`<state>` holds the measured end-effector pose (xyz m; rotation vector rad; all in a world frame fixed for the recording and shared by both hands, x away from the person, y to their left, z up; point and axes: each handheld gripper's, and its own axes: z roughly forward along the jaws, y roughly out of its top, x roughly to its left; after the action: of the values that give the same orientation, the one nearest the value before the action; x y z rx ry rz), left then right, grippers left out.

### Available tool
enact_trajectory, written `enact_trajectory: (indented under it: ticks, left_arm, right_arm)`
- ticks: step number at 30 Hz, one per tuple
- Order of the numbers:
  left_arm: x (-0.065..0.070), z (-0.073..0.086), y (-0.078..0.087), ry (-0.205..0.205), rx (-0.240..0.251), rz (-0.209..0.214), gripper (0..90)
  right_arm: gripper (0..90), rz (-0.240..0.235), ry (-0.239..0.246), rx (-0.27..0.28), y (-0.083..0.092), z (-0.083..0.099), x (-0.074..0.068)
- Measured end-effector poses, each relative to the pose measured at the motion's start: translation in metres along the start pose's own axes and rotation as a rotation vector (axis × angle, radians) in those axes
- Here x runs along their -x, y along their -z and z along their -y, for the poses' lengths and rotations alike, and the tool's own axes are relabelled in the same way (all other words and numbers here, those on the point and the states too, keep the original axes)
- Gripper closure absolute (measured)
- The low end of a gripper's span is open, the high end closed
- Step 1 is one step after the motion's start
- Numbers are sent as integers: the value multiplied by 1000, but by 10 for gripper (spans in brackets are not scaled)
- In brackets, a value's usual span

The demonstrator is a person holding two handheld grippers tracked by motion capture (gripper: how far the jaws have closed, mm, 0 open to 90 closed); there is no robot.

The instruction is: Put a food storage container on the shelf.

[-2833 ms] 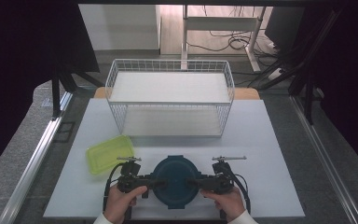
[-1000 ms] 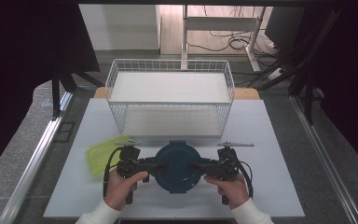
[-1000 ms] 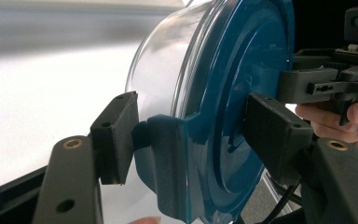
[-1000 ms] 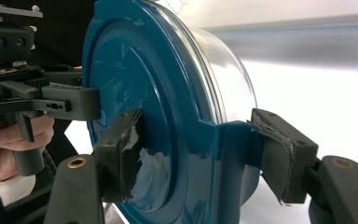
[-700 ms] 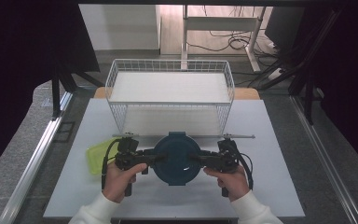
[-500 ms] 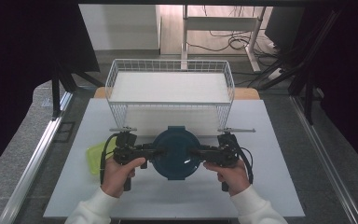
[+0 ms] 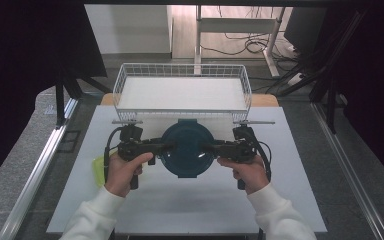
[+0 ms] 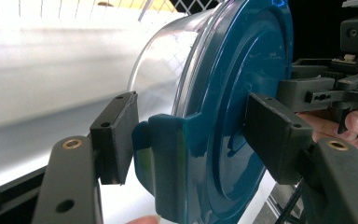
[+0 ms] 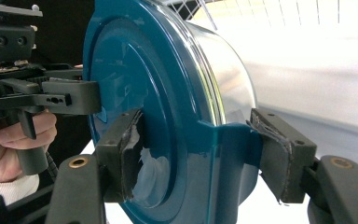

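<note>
Between both grippers — teal-lidded container [image 7: 186,147]

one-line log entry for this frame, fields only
left gripper: shut on container | right gripper: shut on container | container: teal lid on, lifted | wire basket: behind

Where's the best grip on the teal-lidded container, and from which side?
On the lid's two opposite latch tabs, one gripper from each side. The round container offers smooth clear wall elsewhere; the tabs are flat and project past the rim. The left gripper and right gripper each have their jaws closed across a tab and the lid edge, holding it in front of the wire basket.
</note>
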<state>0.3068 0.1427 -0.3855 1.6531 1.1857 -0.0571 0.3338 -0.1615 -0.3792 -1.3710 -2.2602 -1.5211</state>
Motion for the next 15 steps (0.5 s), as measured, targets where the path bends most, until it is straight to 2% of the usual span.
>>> enact_trajectory:
  ticks: [15]
  left_arm:
    - [7, -39, 10, -32, 36, 1, 366]
  right_arm:
    - [360, 3, 40, 17, 7, -43, -11]
